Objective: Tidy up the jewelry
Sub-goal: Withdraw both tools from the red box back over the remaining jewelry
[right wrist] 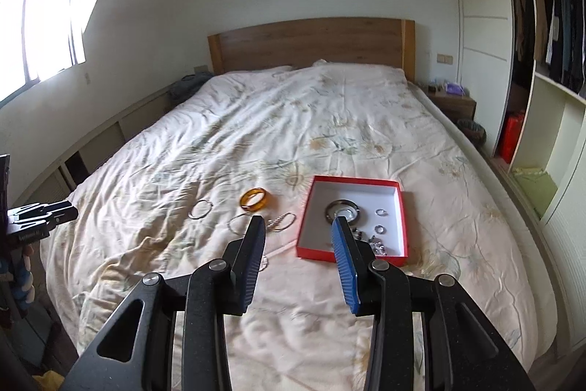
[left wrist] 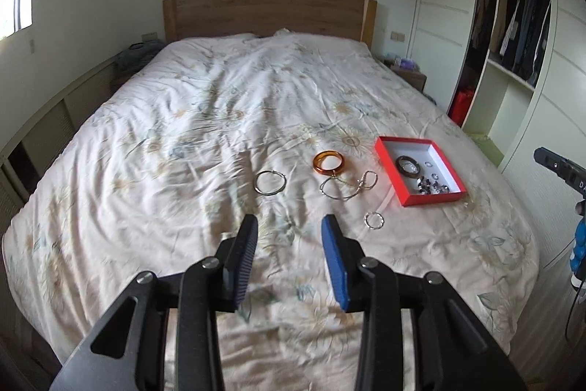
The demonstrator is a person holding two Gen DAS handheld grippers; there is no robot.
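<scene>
Both your tongs, left gripper (left wrist: 289, 226) and right gripper (right wrist: 297, 228), gape empty; the tangled chain (left wrist: 348, 185) ahead may snag and drag the amber bangle (left wrist: 329, 163) touching it.

We list: amber bangle (left wrist: 328, 163); red box (left wrist: 419, 169), white inside; cream bedspread (left wrist: 219, 120), faded floral print; brown wooden headboard (left wrist: 269, 11).

Light: daylight from the window (right wrist: 47, 24), blown out.
Edges: fisheye bending, dark corners.
Sharpness: slight blur throughout.
</scene>
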